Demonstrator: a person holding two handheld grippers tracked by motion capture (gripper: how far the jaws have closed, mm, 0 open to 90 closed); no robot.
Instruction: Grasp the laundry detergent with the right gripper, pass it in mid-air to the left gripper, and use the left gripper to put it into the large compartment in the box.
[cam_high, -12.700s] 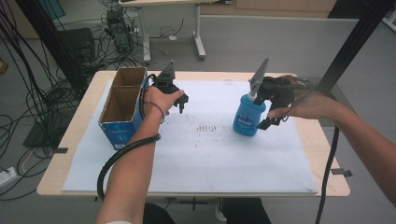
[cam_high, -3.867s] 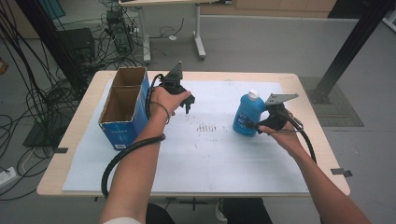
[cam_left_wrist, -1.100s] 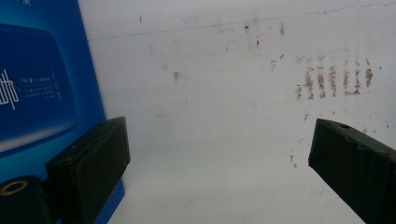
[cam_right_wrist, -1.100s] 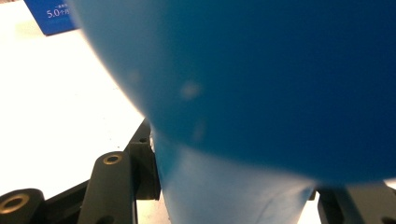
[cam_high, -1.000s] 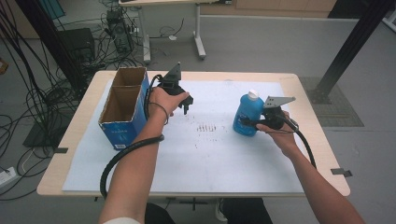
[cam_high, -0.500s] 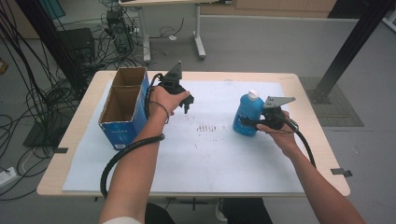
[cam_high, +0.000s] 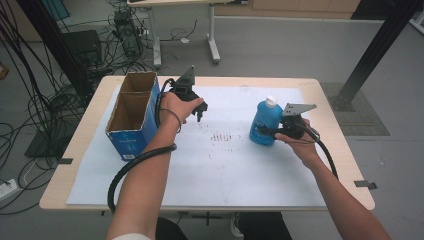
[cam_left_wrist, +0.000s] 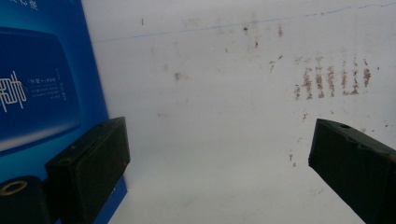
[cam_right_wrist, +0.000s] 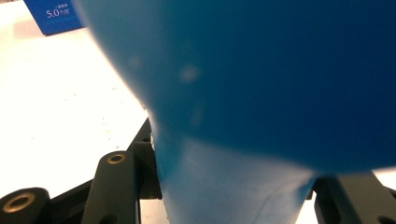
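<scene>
White paper covers most of a pale wooden table in the high view; grey floor, tangled cables and another table's legs lie beyond. The blue cardboard box stands open-topped at the left edge, with broad bare paper toward the near side. The blue bottle stands upright right of centre, and the right gripper reaches it from the right. The left gripper hovers just beside the box.

Left gripper view: its jaws stand wide apart over stained paper, holding nothing, the box wall close beside one jaw.

Right gripper view: the bottle sits between the jaws, which press its sides.
</scene>
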